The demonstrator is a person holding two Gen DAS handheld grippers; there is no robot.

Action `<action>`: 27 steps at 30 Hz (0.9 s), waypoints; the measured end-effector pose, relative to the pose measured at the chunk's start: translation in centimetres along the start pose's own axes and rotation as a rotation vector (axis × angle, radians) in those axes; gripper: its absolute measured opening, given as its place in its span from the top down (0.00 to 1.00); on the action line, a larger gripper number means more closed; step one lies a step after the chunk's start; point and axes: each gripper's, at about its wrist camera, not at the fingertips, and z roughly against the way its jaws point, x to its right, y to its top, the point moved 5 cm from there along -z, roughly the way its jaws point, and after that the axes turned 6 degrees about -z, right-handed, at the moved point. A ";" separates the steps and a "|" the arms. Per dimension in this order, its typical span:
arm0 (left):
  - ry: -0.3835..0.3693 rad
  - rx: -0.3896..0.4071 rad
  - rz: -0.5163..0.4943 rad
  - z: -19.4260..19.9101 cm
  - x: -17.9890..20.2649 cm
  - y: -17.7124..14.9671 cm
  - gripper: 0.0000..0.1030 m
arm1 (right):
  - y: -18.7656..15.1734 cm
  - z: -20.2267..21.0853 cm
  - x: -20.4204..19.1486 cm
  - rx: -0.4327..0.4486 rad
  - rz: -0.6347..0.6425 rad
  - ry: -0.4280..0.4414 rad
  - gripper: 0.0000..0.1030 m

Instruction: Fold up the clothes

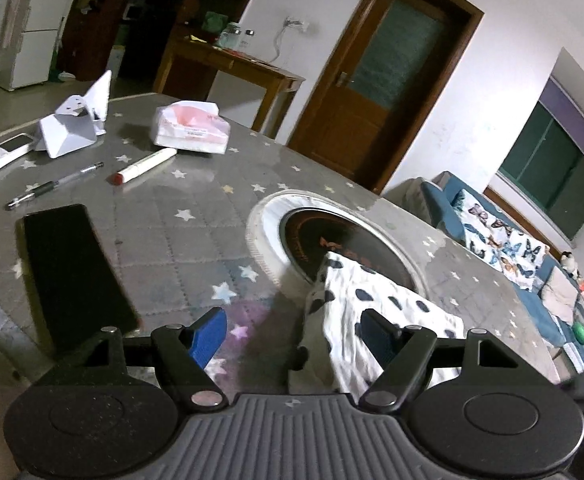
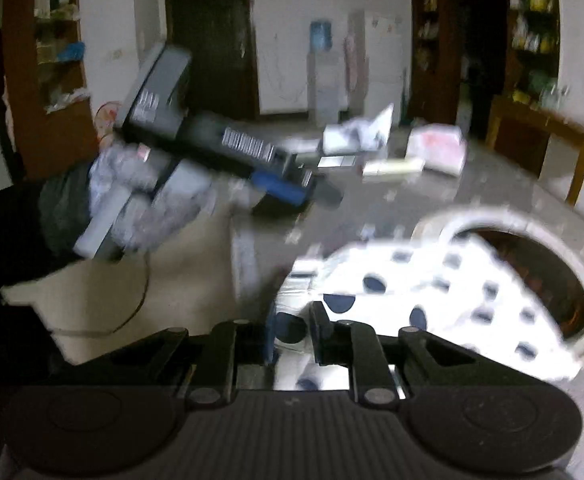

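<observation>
A white garment with dark blue spots point(image 1: 376, 312) lies on the grey star-patterned table point(image 1: 180, 240), partly over a round black hotplate point(image 1: 332, 240). My left gripper point(image 1: 294, 334) is open above the table; the garment's edge lies between its blue pads point(image 1: 208, 336), touching neither. In the blurred right wrist view the same garment point(image 2: 432, 284) spreads to the right. My right gripper point(image 2: 292, 336) is shut on the garment's near edge. The left gripper also shows in the right wrist view point(image 2: 284, 188), held in a gloved hand point(image 2: 140, 200).
On the table lie a black phone point(image 1: 68, 272), a pen point(image 1: 56, 186), a red-capped marker point(image 1: 146, 166), a tissue pack point(image 1: 192, 128), white folded paper point(image 1: 76, 124) and a white remote point(image 1: 0, 156). A wooden door point(image 1: 380, 80) and a blue sofa point(image 1: 512, 256) stand beyond.
</observation>
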 end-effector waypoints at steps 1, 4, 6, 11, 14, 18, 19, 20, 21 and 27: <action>-0.015 -0.002 -0.008 -0.1 0.5 0.0 0.26 | -0.7 -0.4 0.1 -0.023 -0.014 0.007 0.79; -0.067 -0.005 -0.043 -0.3 2.3 -0.2 0.27 | -1.6 -1.1 0.6 -0.057 -0.050 0.022 0.78; -0.104 -0.003 -0.068 -0.4 3.5 -0.4 0.32 | -1.2 -0.5 1.3 -0.036 -0.079 0.014 0.78; -0.180 -0.028 -0.110 -1.6 5.6 -1.5 0.47 | 0.9 1.5 5.2 0.066 -0.169 -0.093 0.77; -0.215 -0.067 -0.133 -2.4 6.6 -2.7 0.57 | 1.6 0.9 8.0 0.093 -0.218 -0.185 0.76; -0.225 -0.112 -0.155 -3.0 6.9 -4.1 0.60 | 1.9 -1.0 11.6 0.101 -0.275 -0.268 0.76; -0.222 -0.124 -0.155 -3.1 6.8 -4.5 0.60 | 1.8 -1.6 12.4 0.095 -0.282 -0.283 0.76; -0.220 -0.133 -0.154 -3.2 6.6 -4.7 0.61 | 1.7 -2.1 13.3 0.089 -0.289 -0.298 0.76; -0.217 -0.138 -0.154 -3.3 6.5 -4.9 0.62 | 1.6 -2.7 14.1 0.083 -0.296 -0.313 0.76; -0.208 -0.155 -0.139 -3.7 5.7 -5.4 0.64 | -0.3 -4.2 18.6 0.028 -0.385 -0.428 0.76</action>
